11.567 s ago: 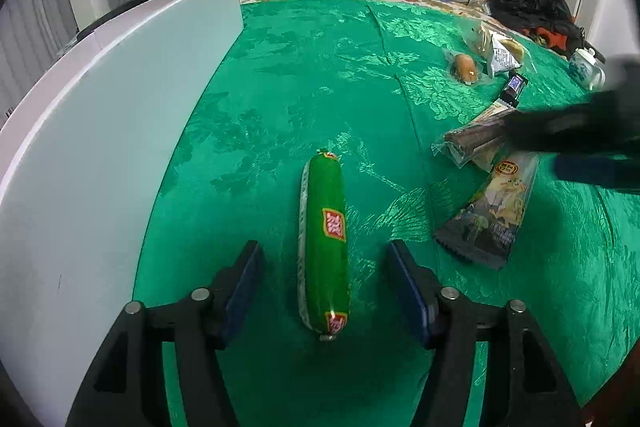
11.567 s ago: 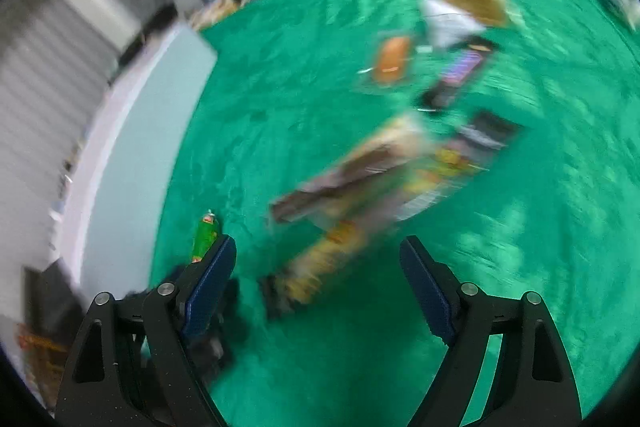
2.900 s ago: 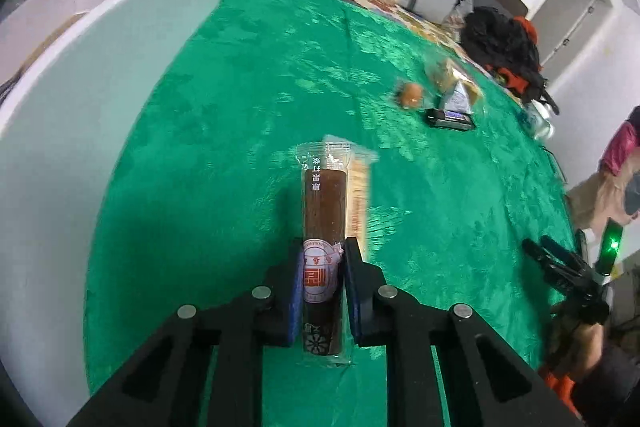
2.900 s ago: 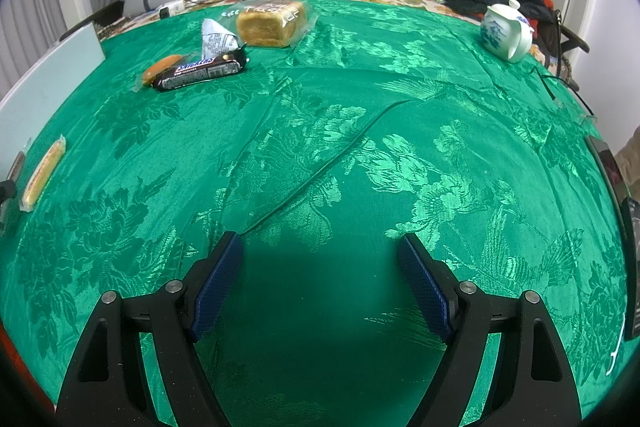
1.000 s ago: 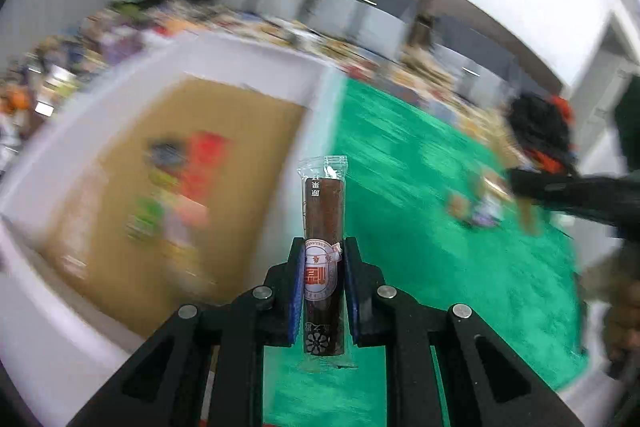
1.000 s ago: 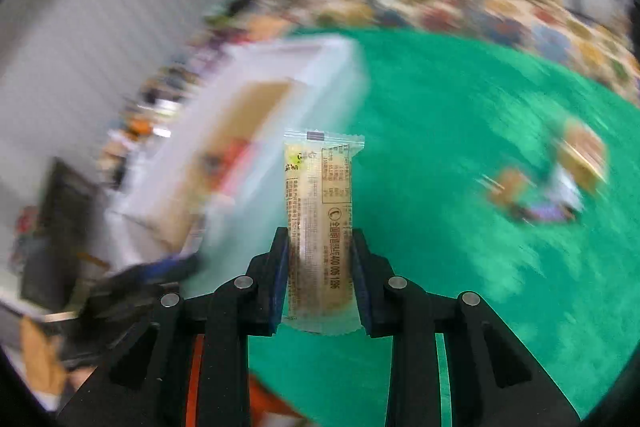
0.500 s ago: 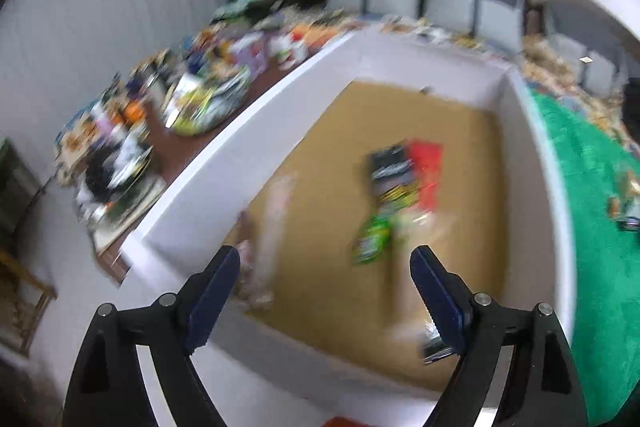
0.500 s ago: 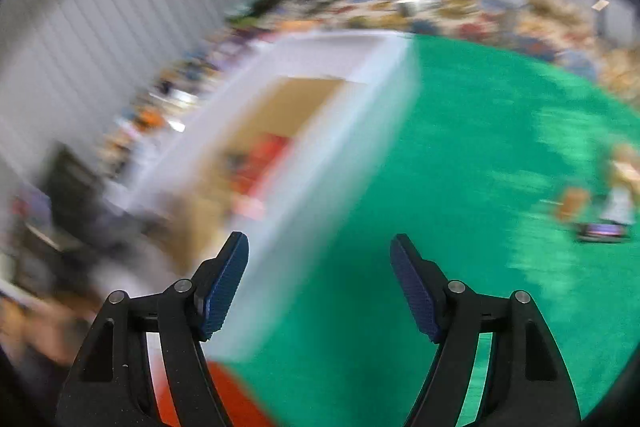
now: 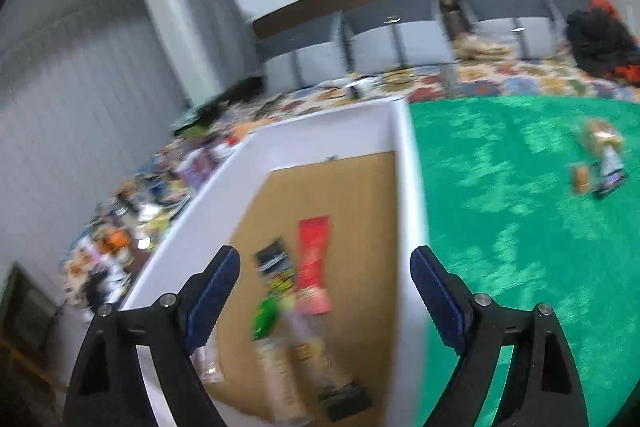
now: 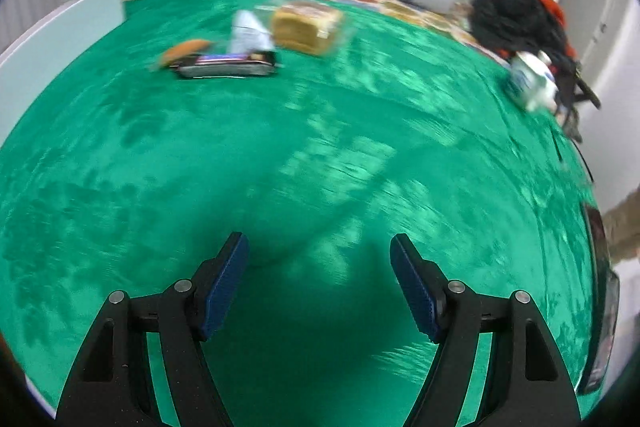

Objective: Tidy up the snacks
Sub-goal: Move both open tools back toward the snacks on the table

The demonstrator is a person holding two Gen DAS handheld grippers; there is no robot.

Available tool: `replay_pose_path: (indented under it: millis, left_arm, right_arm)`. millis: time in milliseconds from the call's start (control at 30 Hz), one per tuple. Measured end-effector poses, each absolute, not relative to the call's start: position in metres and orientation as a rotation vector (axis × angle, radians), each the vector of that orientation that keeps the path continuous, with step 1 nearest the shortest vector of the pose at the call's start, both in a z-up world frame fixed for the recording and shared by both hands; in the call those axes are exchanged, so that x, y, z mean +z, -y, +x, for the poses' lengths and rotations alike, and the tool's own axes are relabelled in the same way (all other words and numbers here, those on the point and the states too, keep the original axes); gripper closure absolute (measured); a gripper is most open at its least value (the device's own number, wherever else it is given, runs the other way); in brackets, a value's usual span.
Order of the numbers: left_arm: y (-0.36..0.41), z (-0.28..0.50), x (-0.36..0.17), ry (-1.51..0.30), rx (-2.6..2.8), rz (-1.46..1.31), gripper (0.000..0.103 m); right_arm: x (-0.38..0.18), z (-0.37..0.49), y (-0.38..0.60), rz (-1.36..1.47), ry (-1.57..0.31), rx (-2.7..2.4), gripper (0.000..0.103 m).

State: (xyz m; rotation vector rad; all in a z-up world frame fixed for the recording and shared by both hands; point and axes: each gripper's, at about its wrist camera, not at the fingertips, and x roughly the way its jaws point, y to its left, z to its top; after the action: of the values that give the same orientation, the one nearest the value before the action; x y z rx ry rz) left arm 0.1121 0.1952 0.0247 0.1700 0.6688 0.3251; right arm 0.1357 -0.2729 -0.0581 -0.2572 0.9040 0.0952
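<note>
The right hand-held gripper (image 10: 318,283) hung released and empty over the green brocade surface (image 10: 280,167); the dark flat candy bar (image 10: 226,65) lay well ahead, up-left, long axis crosswise. The left hand-held gripper (image 9: 324,291), also released, faced the white box (image 9: 404,195).

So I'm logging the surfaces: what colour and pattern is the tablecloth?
Bright green tablecloth with a woven floral pattern, clearest in the right wrist view.

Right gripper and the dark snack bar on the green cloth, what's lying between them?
Only bare green cloth between the right gripper and the dark snack bar, in the right wrist view.
</note>
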Motion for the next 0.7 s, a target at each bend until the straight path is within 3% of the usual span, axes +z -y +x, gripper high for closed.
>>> replay_pose_path:
  millis: [167, 200, 367, 700]
  left_arm:
    - [-0.186, 0.151, -0.013, -0.934, 0.184, 0.110, 0.016]
    - [-0.181, 0.151, -0.017, -0.951, 0.194, 0.128, 0.024]
    - [-0.180, 0.124, -0.008, -0.923, 0.167, 0.045, 0.025]
    - [-0.167, 0.106, -0.011, -0.889, 0.159, 0.095, 0.025]
  right_arm:
    - [-0.059, 0.146, 0.293, -0.128, -0.891, 0.084, 0.023]
    - [-0.060, 0.147, 0.296, -0.118, -0.894, 0.088, 0.023]
    - [-0.064, 0.154, 0.300, -0.096, -0.904, 0.079, 0.017]
    - [-0.065, 0.152, 0.300, -0.094, -0.903, 0.071, 0.016]
